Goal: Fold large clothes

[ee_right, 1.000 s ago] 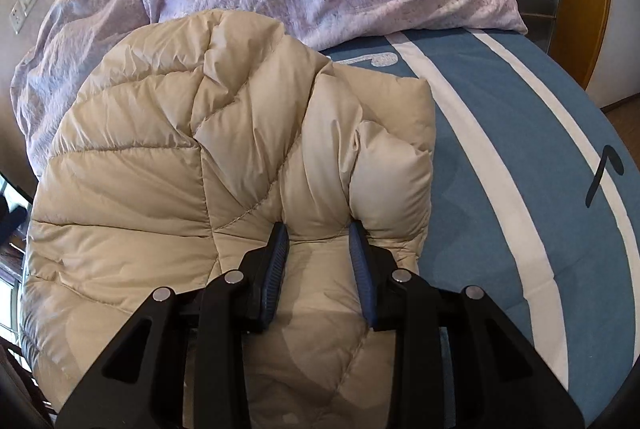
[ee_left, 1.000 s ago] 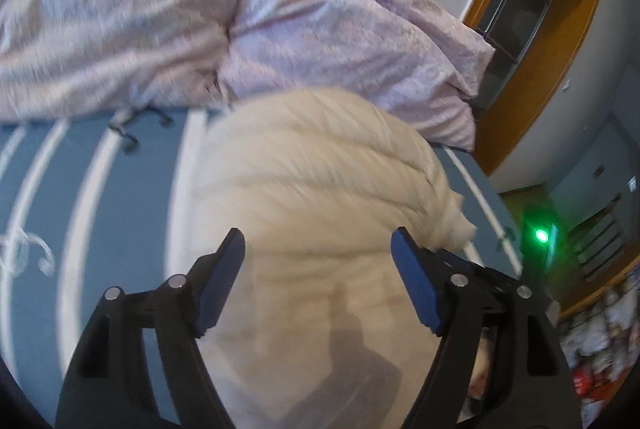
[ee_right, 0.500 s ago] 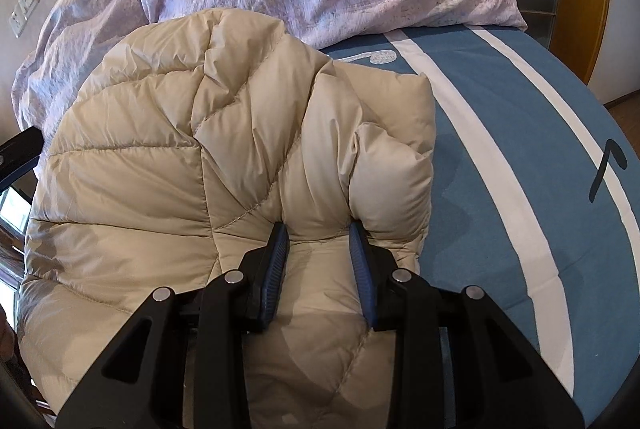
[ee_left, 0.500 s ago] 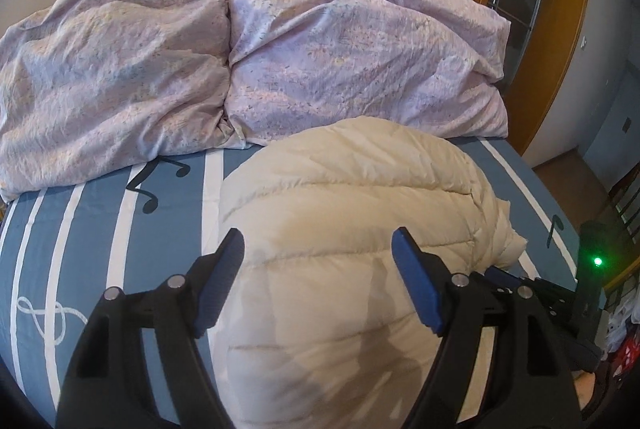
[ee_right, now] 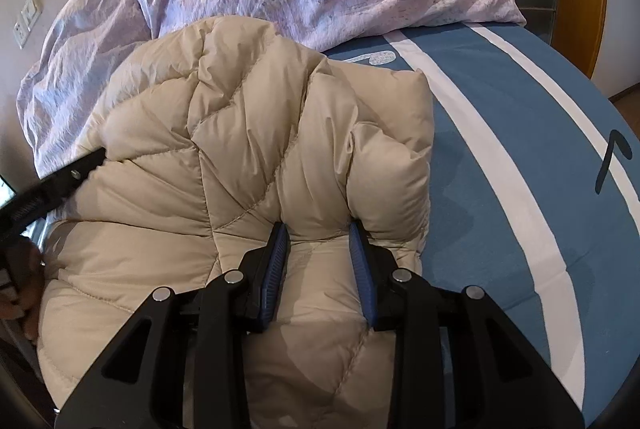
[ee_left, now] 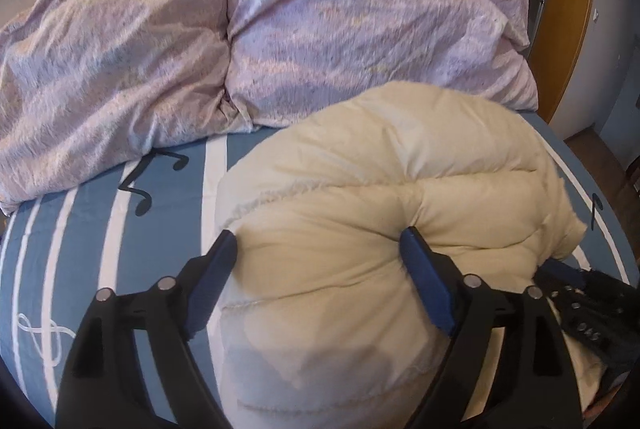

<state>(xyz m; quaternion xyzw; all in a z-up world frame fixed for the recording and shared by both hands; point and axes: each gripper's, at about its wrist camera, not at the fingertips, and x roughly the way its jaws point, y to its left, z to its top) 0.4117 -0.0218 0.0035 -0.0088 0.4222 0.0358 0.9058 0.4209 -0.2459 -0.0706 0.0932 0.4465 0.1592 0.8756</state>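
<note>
A cream quilted down jacket lay bunched in a puffy mound on the bed, on its blue sheet with white stripes and music-note marks. At its near edge the right claw was drawn narrow, its blue pads pinching a ridge of the padded fabric between them. The left claw stood wide over the jacket's left part, one finger at the fabric's left edge and the other pressed into a seam, with nothing clamped. Beyond the jacket, at the far end of the bed, two rumpled lilac pillows lay side by side, the jacket's far edge touching them. A wooden door frame stood at far right.
</note>
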